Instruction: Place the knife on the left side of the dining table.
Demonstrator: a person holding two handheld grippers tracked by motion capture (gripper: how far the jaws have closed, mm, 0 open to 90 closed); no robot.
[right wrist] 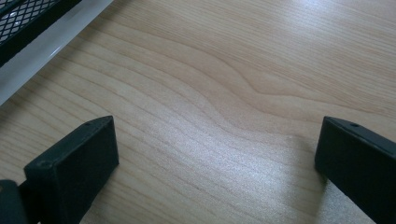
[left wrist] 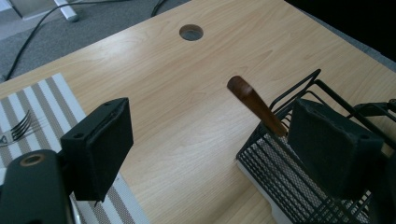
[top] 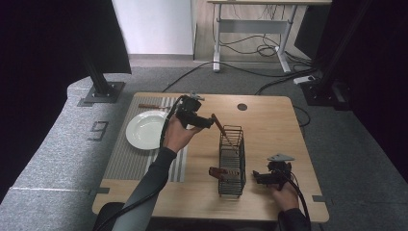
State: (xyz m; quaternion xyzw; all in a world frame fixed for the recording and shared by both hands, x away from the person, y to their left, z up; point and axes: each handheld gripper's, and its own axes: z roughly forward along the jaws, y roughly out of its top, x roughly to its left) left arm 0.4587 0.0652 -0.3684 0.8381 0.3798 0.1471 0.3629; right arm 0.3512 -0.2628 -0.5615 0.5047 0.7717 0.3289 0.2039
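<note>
Your left gripper [left wrist: 205, 154] has its fingers [left wrist: 100, 144] spread wide, nothing between them but bare desk [left wrist: 187, 116]. Just ahead of the right-hand finger, a brown wooden handle [left wrist: 254, 105] sticks up tilted out of the black wire basket [left wrist: 299, 186]. Past the left-hand finger, a fork [left wrist: 16, 128] lies on the striped placemat [left wrist: 46, 105]. Your right gripper [right wrist: 215, 172] also has its fingers wide apart, low over bare desk, basket edge [right wrist: 32, 21] off beyond the left-hand finger.

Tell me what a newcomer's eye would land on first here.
Probably the black wire basket at the table's middle, with a wooden-handled utensil leaning out of it. The left gripper hovers open beside that handle. A white plate sits on the striped placemat at left.
</note>
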